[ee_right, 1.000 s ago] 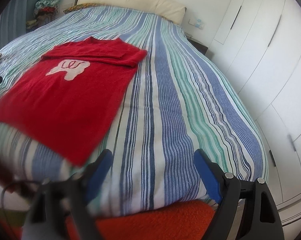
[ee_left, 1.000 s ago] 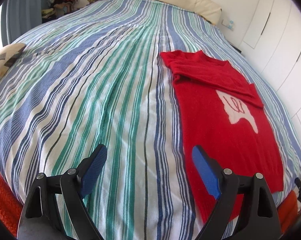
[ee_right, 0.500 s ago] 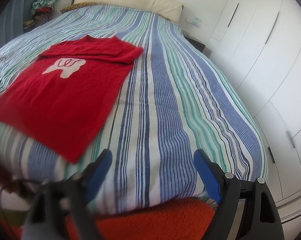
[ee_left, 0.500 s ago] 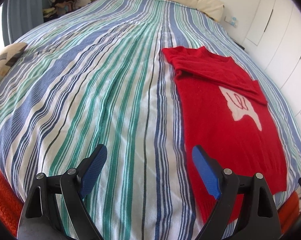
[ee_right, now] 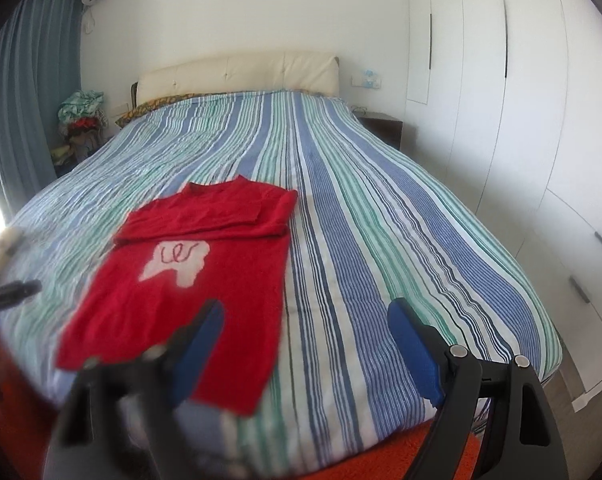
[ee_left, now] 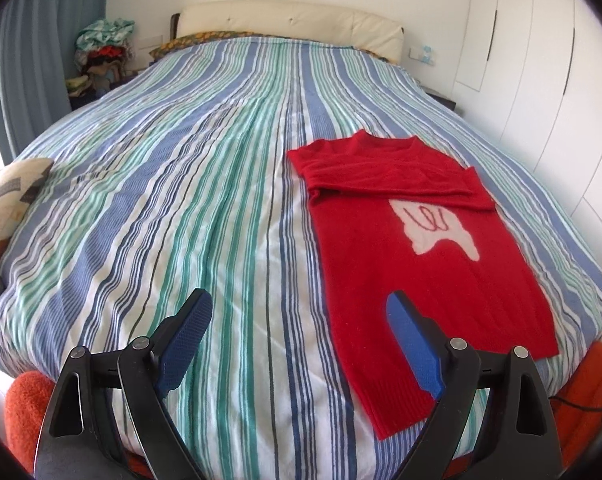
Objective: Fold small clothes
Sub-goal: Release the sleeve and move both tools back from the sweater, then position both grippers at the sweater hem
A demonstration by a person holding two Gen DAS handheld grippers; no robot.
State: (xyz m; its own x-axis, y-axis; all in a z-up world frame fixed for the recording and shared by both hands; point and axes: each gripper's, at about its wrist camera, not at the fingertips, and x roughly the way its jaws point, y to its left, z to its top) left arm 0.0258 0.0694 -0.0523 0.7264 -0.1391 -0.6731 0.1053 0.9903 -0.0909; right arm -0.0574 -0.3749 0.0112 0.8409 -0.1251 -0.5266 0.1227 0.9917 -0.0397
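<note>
A small red sweater (ee_left: pixel 417 256) with a white motif lies flat on the striped bed (ee_left: pixel 205 200), its sleeves folded across the chest. In the right wrist view the same sweater (ee_right: pixel 197 280) lies left of centre. My left gripper (ee_left: pixel 299 320) hangs open above the bed's near edge, left of the sweater's hem, holding nothing. My right gripper (ee_right: pixel 305 324) is open too and empty, above the near edge to the right of the sweater. The tip of the left gripper (ee_right: pixel 17 290) shows at the far left of the right wrist view.
An orange fuzzy cover (ee_left: pixel 21 408) lies at the foot of the bed. A patterned cushion (ee_left: pixel 9 196) sits at the bed's left edge. White wardrobe doors (ee_right: pixel 521 120) line the right side, a clothes pile (ee_left: pixel 101 56) stands back left, and a cream headboard (ee_right: pixel 237 72) is behind.
Both grippers have risen and tipped up, so the headboard and walls have come into view. The sweater has not moved. Both stay open.
</note>
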